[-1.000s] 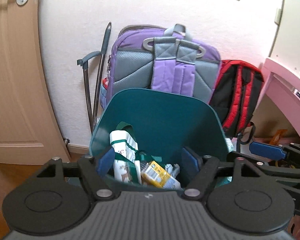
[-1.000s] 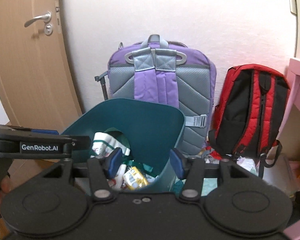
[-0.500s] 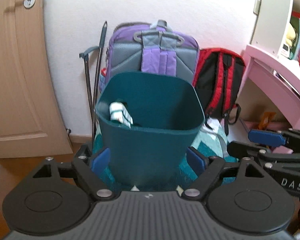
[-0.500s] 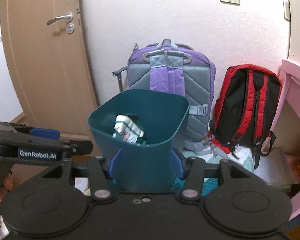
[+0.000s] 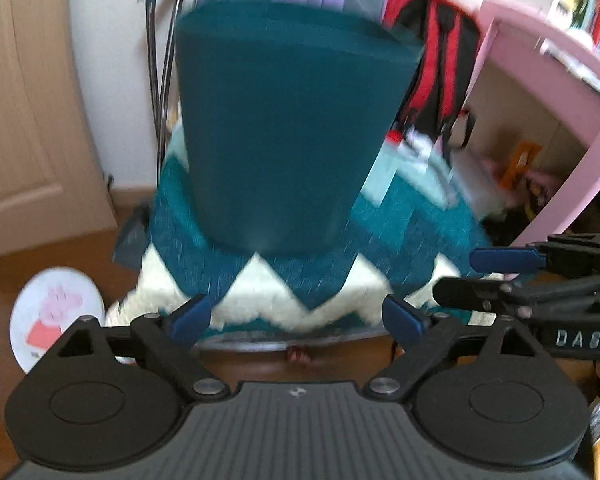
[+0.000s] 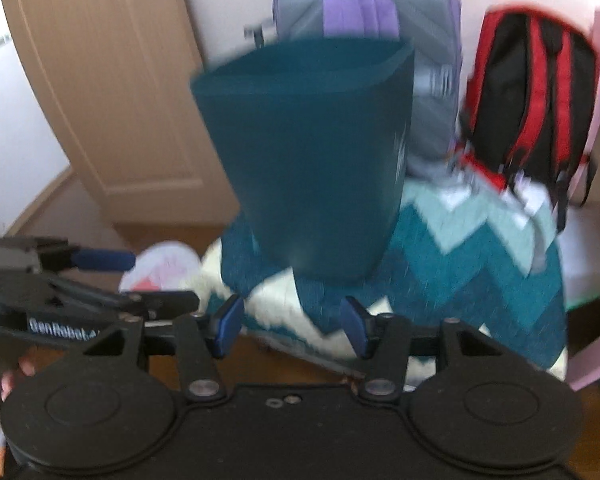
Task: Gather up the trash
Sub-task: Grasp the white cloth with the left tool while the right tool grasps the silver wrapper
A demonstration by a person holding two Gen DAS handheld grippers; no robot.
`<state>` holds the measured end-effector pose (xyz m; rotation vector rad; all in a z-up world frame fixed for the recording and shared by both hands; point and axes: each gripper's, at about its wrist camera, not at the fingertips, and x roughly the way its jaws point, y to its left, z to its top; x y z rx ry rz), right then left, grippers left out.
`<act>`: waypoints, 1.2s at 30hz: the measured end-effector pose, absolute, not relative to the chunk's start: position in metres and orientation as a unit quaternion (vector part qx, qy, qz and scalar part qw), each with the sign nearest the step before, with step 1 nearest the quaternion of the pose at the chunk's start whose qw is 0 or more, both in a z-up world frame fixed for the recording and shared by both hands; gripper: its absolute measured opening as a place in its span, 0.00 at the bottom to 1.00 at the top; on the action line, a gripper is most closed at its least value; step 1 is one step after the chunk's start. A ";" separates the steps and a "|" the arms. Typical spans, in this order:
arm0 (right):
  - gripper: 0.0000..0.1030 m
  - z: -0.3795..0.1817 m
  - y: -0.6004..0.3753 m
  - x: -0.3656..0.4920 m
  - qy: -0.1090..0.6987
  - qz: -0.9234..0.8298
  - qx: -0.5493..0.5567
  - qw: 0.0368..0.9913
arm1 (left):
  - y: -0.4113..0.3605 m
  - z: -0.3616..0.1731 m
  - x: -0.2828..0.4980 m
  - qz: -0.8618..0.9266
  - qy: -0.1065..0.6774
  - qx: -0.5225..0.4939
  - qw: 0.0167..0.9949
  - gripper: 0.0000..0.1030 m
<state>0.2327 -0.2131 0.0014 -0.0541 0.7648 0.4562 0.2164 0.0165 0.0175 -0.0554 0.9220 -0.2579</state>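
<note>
both grippers, left point(image 5: 296, 320) and right point(image 6: 290, 326), hang with jaws spread and holding nothing, just short of the rug's point(image 5: 260, 280) near edge. the teal bin point(image 5: 288, 128) stands upright on the rug, backpacks point(image 6: 364, 16) behind it; frames are blurred.

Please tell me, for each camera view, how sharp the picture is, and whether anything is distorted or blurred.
Left wrist view: the teal bin, the zigzag rug and the pink desk are smeared by motion blur, while the left gripper stays sharp. Right wrist view: similar blur on the bin, the red backpack and the door; the right gripper is crisp. Both show fisheye bending and dark corners.
</note>
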 end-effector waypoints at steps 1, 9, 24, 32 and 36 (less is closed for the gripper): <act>0.52 -0.015 -0.211 0.236 0.380 0.221 -0.030 0.898 | 0.018 0.003 0.221 -0.123 0.453 -0.025 0.883 0.91; 0.52 -0.169 -0.201 0.275 0.523 0.207 0.009 0.826 | 0.033 -0.135 0.260 -0.110 0.572 -0.004 0.813 0.91; 0.52 -0.391 -0.204 0.324 0.704 0.106 0.105 0.694 | 0.034 -0.346 0.291 -0.156 0.685 0.128 0.700 0.91; 0.52 -0.468 -0.181 0.318 0.763 0.103 0.106 0.629 | 0.031 -0.430 0.288 -0.161 0.718 0.131 0.665 0.90; 0.51 -0.482 -0.146 0.305 0.737 0.195 -0.047 0.646 | 0.031 -0.458 0.285 -0.159 0.728 0.127 0.654 0.91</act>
